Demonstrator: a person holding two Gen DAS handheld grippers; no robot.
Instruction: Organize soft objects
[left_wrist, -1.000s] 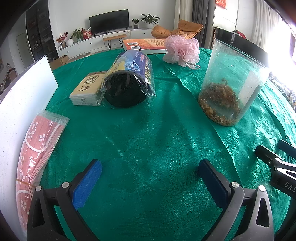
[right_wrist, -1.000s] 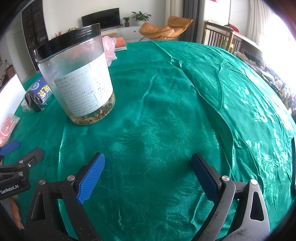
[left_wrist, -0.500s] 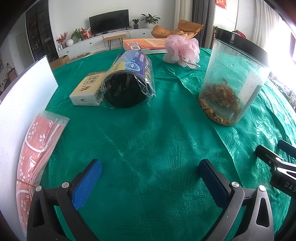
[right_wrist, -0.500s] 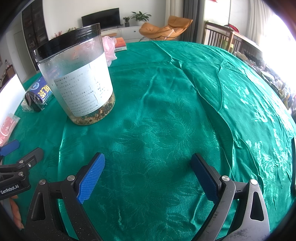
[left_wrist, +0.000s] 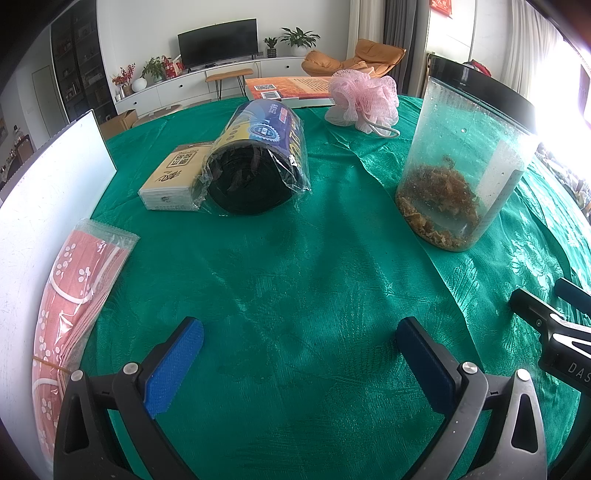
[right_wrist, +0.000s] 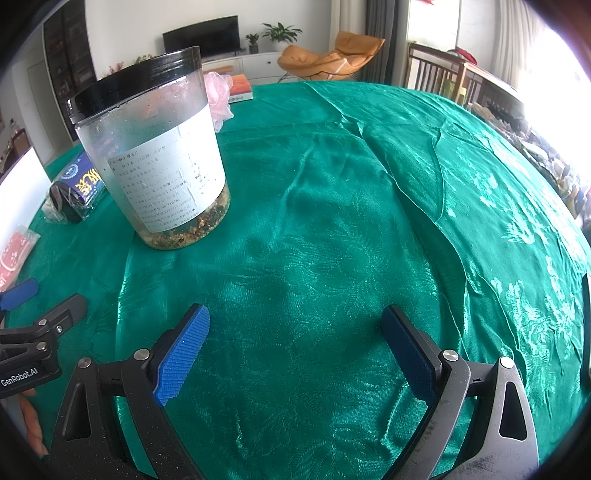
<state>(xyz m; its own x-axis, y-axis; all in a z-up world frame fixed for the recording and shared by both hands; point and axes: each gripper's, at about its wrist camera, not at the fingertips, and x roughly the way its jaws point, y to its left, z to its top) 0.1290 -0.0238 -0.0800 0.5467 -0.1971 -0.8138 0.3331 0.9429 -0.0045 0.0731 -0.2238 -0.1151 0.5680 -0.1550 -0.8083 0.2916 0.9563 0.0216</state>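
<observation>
Green tablecloth (left_wrist: 295, 258), both hand-held grippers (left_wrist: 299, 354) (right_wrist: 295, 347) spread, low

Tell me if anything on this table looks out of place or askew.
Nothing is spilled or damaged. The bagged black roll lies on its side against the tissue pack, and the green tablecloth is creased into ridges. Both claws, left and right, are open and empty.

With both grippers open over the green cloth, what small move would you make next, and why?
Probably ease the left gripper forward toward the black roll in its clear wrapper. It lies straight ahead, its jaws are wide open and empty, and nothing stands between. The right gripper faces mostly bare tablecloth, with only the hard plastic jar nearby.
</observation>
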